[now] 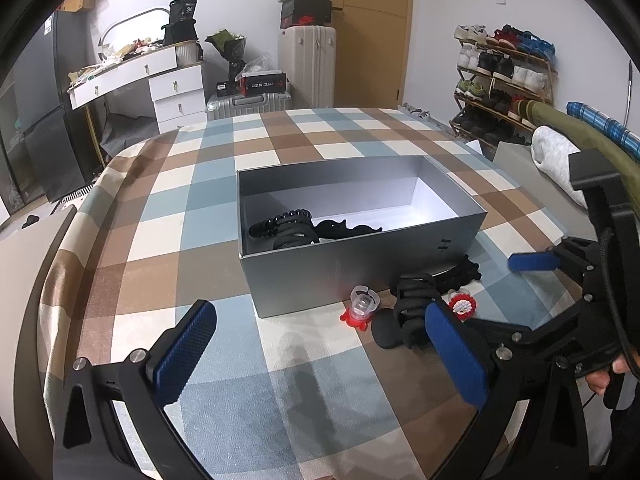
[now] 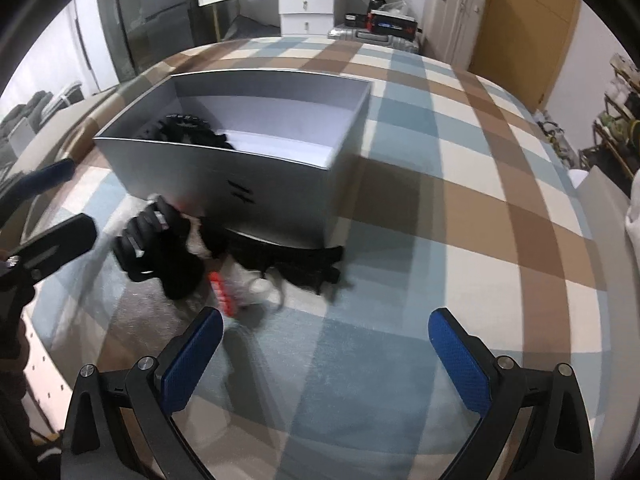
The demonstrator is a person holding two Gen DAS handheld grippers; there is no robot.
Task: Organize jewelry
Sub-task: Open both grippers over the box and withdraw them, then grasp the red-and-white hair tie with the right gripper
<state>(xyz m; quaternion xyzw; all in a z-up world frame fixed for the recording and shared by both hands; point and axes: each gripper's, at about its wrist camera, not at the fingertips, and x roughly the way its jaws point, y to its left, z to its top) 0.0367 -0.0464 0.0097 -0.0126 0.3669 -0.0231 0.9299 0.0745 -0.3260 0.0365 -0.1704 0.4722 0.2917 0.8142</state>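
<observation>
An open grey box (image 1: 360, 272) stands on the checked bedspread and holds black hair claws (image 1: 288, 228) at its left end. In front of it lie a black claw clip (image 1: 412, 308), a red and clear piece (image 1: 360, 308), a red-white flower ring (image 1: 463, 305) and a black toothed clip (image 1: 460, 272). My left gripper (image 1: 320, 352) is open just short of these, with nothing between its pads. My right gripper (image 2: 326, 360) is also open and empty, low over the spread. Ahead of it, blurred, are the box (image 2: 240, 184), the claw clip (image 2: 148, 240) and the ring (image 2: 224, 288).
The bedspread (image 1: 168, 208) drops off at its left and far edges. A white cloth (image 1: 556, 160) and a green roll lie at the right. Beyond the bed stand suitcases (image 1: 308, 64), a white dresser (image 1: 172, 84) and a shoe rack (image 1: 500, 76).
</observation>
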